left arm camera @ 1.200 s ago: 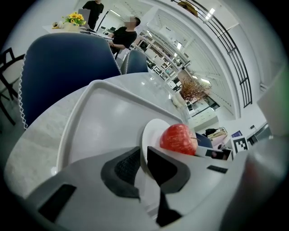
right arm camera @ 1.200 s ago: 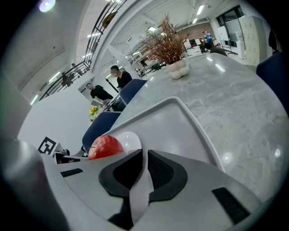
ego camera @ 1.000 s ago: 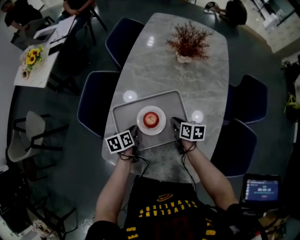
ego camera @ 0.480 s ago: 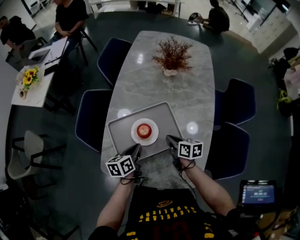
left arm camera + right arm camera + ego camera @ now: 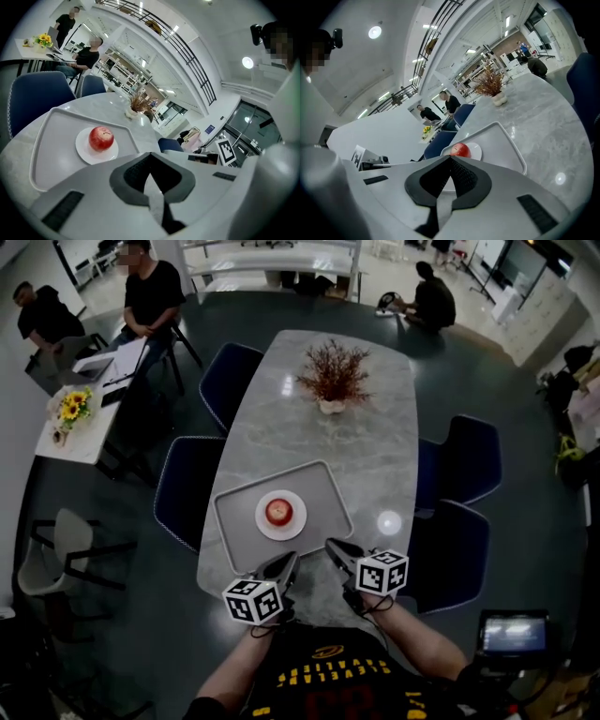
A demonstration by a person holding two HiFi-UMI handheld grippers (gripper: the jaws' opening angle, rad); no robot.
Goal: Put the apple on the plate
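Apple sits on plate, ahead of left tool and right tool, between them. Both closed, empty, short of plate; left slightly nearer.

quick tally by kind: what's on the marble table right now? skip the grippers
Red apple: 1
Round white plate: 1
Grey rectangular tray: 1
Dried reddish plant in a white pot: 1
Total: 4
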